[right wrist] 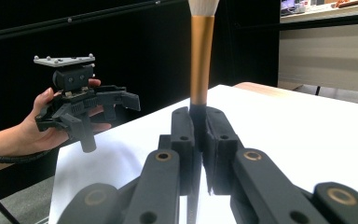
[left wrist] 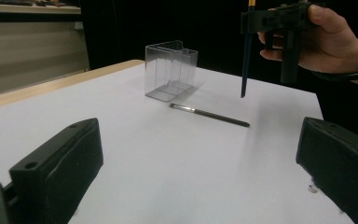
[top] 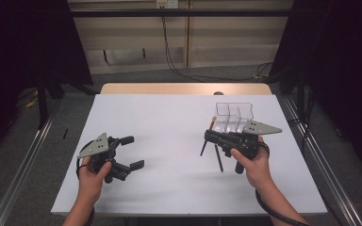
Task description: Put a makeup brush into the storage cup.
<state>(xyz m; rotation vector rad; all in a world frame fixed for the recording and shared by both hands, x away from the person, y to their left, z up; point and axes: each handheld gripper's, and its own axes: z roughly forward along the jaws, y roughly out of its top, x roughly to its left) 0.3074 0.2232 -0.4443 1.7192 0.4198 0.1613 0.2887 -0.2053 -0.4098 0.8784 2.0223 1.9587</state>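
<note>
My right gripper (top: 209,136) is shut on a makeup brush (top: 203,148) and holds it above the white table (top: 169,122). In the right gripper view the jaws (right wrist: 199,126) clamp the brush's black handle, with the copper ferrule (right wrist: 200,56) and pale bristles rising above them. In the left gripper view the held brush (left wrist: 246,65) hangs handle-down from the right gripper (left wrist: 261,21). A second dark brush (top: 218,159) (left wrist: 209,115) lies flat on the table. My left gripper (top: 132,152) (left wrist: 200,140) is open with nothing between its fingers, and it also shows far off in the right gripper view (right wrist: 116,100).
A clear plastic container with compartments (top: 234,117) (left wrist: 170,70) stands at the back right of the table, just behind my right gripper. A wooden strip (top: 184,88) runs along the table's far edge. Metal rails (top: 23,155) flank the table.
</note>
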